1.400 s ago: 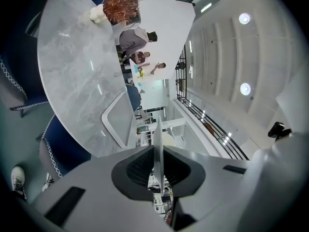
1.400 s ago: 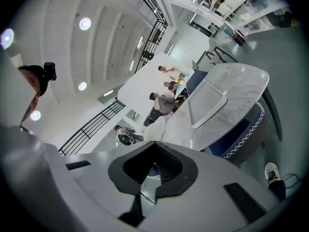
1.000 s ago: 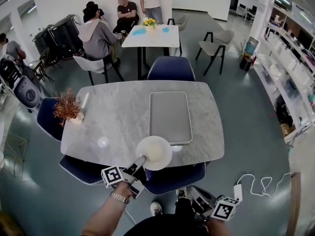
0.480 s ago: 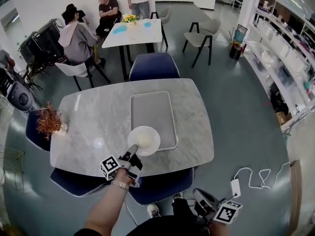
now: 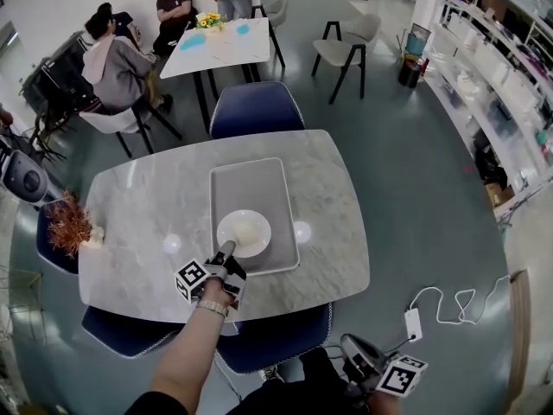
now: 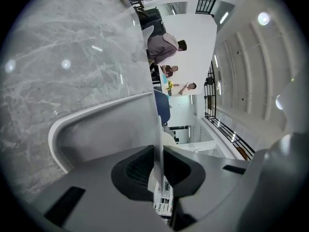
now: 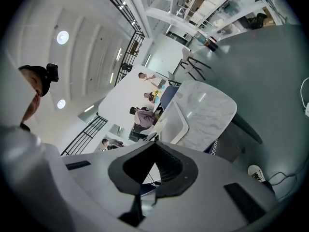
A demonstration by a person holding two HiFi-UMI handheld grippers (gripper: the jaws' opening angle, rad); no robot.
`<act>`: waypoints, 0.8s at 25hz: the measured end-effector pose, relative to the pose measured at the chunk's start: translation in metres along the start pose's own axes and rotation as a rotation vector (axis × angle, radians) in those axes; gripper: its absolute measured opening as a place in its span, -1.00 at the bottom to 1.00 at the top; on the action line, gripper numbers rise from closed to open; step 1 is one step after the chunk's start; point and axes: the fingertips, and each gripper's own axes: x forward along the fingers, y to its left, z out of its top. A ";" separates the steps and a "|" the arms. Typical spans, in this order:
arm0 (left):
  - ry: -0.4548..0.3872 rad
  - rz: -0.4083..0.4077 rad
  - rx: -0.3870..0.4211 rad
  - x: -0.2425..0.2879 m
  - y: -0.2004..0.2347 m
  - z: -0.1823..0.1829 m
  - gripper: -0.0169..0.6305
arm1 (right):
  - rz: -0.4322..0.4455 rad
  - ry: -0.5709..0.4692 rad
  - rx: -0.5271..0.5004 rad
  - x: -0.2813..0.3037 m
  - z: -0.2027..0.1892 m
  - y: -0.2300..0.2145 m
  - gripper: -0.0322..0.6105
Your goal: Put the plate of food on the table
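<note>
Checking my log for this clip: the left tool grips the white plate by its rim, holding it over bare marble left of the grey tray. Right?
Not quite. The left tool does grip the white plate by its rim, but the plate is over the grey tray, near its front end, not over the bare marble table. The head view shows it.

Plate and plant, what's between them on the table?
In the head view, just the tray's rim, then bare table between plate and plant.

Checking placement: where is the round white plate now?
Head view, centre: the plate is over the near end of the grey rectangular tray on the marble table, rim clamped in the left tool.
</note>
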 end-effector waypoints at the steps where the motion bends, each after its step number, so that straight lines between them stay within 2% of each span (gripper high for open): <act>1: -0.006 0.009 -0.003 0.005 0.003 0.002 -0.83 | -0.005 0.000 0.005 0.001 0.002 -0.003 -0.87; 11: -0.045 0.084 -0.025 0.042 0.023 0.012 -0.83 | -0.025 0.006 0.046 0.006 0.017 -0.024 -0.87; 20: -0.048 0.123 -0.019 0.057 0.028 0.017 -0.84 | -0.028 0.007 0.066 0.009 0.023 -0.032 -0.87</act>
